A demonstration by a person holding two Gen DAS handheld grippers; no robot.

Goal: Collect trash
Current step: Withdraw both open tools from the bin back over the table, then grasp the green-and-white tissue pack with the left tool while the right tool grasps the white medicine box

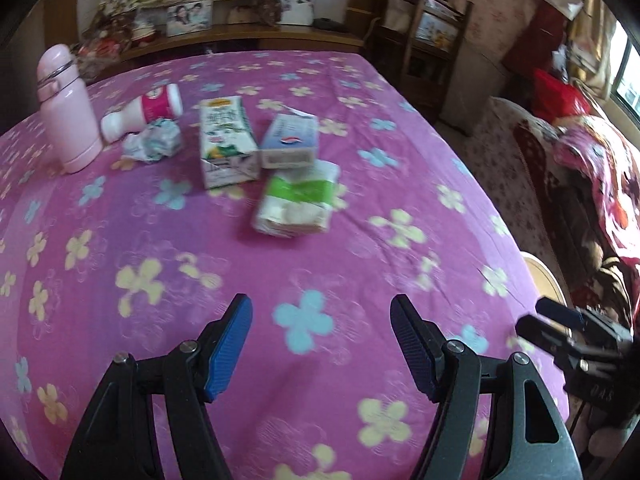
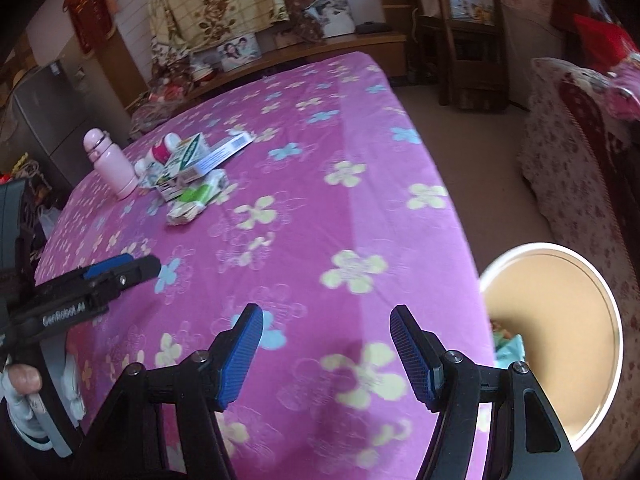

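So the bed is covered in a soft purple-pink sheet [image 1: 160, 240] printed with yellow and blue flowers, a bit wrinkled toward the right edge. All the trash sits in one cluster toward the far left of it. I count five pieces: a boxy green-and-white milk carton [image 1: 226, 140] lying flat, a blue-and-white cardboard box [image 1: 290, 142] with a torn flap touching its right side, a squishy plastic tissue pack [image 1: 298, 204] with a green band just in front of those two, a crumpled paper wad [image 1: 152, 140], and a small white bottle with a pink label [image 1: 148, 110] tipped on its side. One smooth pink flask [image 1: 66, 116] stands upright just left of the bottle.

The left gripper [image 1: 320, 344] hangs over bare sheet with its ribbed blue pads spread apart, nothing between them. Same deal with the right gripper [image 2: 326, 350], pads apart and empty.

The right wrist view shows the bin [image 2: 560, 320] clearly, one round white-rimmed tub with a tan inside, on the floor beside the bed's right edge, with some teal scrap down in it. The left view only catches a sliver of its rim. The right view also catches a fingertip [image 2: 22, 378] on the left gripper's handle.
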